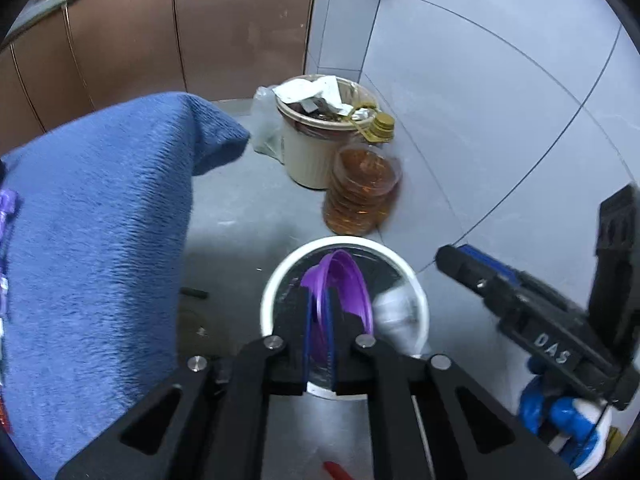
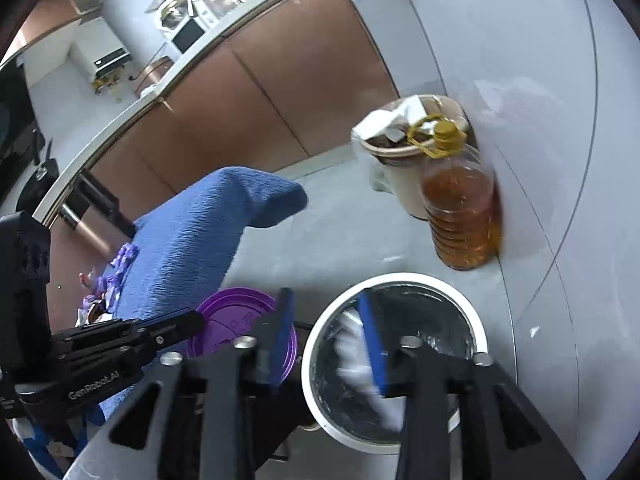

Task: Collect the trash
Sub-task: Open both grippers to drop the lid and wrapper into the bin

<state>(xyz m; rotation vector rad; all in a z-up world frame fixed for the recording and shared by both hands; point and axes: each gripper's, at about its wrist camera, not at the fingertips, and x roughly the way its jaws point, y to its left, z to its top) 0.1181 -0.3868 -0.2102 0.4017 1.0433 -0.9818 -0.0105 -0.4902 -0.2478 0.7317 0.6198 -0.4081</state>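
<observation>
Where legible: "GenRobot.AI" on left gripper (image 2: 192, 322)

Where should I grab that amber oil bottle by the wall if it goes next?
Take the oil bottle by its yellow-capped neck or the loop handle, coming from above and the open floor side. It stands upright, close against the wall and the beige bin, and its ribbed body looks too wide for the jaws.
</observation>
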